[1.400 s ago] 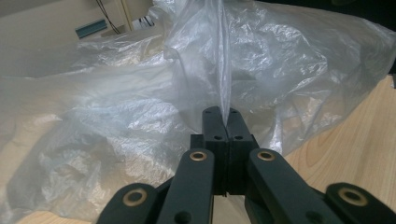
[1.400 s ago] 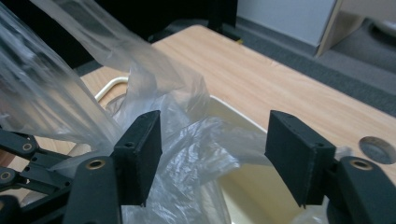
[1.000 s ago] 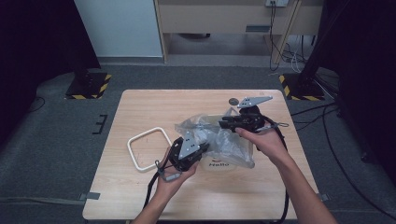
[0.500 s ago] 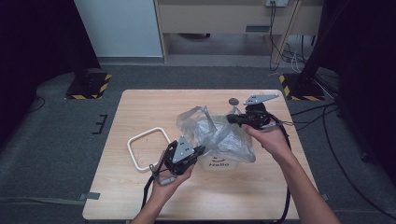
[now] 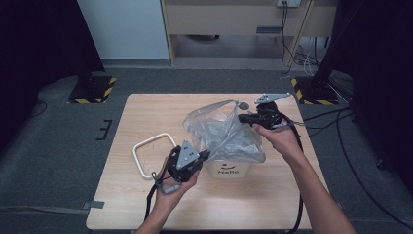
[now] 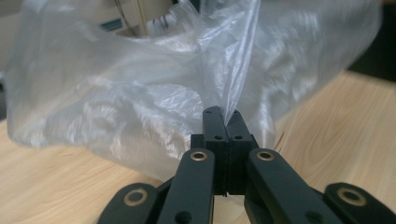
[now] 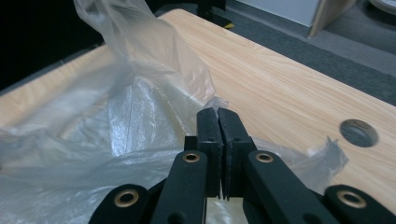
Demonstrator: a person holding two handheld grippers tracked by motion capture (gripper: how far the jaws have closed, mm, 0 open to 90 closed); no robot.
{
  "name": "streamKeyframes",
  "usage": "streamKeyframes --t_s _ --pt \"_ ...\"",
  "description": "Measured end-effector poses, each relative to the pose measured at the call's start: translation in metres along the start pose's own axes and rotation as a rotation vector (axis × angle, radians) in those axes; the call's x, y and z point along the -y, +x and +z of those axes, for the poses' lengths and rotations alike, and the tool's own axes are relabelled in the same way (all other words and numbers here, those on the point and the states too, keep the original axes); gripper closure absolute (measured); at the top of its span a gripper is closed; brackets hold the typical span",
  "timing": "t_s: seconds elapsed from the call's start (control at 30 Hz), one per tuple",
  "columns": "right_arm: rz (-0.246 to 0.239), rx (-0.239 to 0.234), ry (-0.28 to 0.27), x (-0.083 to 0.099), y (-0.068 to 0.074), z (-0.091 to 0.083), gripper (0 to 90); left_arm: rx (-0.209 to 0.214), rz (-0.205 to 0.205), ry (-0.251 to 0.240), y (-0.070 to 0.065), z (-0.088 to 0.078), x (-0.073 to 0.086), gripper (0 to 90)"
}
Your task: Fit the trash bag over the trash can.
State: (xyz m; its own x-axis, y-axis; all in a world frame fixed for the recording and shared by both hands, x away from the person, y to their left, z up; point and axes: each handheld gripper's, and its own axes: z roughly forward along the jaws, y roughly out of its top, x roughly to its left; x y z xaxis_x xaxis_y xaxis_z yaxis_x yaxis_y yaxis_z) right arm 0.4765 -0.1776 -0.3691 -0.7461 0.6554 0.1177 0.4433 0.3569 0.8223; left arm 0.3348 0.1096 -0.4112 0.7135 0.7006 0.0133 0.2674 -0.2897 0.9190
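A clear plastic bag (image 5: 226,134) is stretched over a small white container marked "Hello" (image 5: 229,170) in the middle of the wooden table (image 5: 156,112). My left gripper (image 5: 203,155) is at the bag's near left corner. In the left gripper view its jaws are shut on a fold of the bag (image 6: 140,98), pinched at the left gripper's (image 6: 223,116) tips. My right gripper (image 5: 242,117) is at the bag's far right edge. Its tips, in the right gripper (image 7: 217,113) view, are shut on the thin film of the bag (image 7: 135,107).
A white rounded-rectangle frame (image 5: 151,140) lies flat on the table left of the left hand. A dark round hole (image 7: 358,133) sits in the tabletop near the far edge, also seen from above (image 5: 243,105). Cables trail off the table's right side.
My right hand has pulled the bag's far edge to the right and away, spreading the bag wider and higher between the two grippers. The left gripper has stayed nearly in place.
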Motion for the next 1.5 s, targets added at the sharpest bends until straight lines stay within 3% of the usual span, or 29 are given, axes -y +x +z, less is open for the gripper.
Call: streamKeyframes --t_s 0.23,0.43,0.6,0.7,1.0,1.17,1.5 --pt "0.013 0.028 0.019 0.004 -0.010 0.009 88.6 0.008 0.002 0.003 0.000 0.000 0.010 90.0" --pt "-0.009 0.062 0.035 0.006 -0.012 0.010 88.3 0.022 -0.005 -0.002 -0.001 0.001 0.016 90.0" --pt "-0.011 0.076 0.030 0.007 -0.015 0.009 82.2 0.023 -0.007 -0.005 -0.002 0.000 0.019 90.0" --pt "-0.017 0.063 0.030 0.006 -0.013 0.007 88.1 0.023 -0.004 -0.003 -0.002 -0.001 0.020 90.0" --pt "-0.020 0.095 0.042 0.009 -0.019 0.006 88.7 0.029 0.011 0.005 -0.008 -0.002 0.026 90.0" --pt "0.001 0.118 0.054 0.013 -0.027 0.007 88.0 0.025 0.018 0.028 -0.008 -0.002 0.033 90.0" --pt "-0.003 0.150 0.089 0.020 -0.039 0.010 88.9 0.023 0.028 0.068 -0.007 0.000 0.042 90.0"
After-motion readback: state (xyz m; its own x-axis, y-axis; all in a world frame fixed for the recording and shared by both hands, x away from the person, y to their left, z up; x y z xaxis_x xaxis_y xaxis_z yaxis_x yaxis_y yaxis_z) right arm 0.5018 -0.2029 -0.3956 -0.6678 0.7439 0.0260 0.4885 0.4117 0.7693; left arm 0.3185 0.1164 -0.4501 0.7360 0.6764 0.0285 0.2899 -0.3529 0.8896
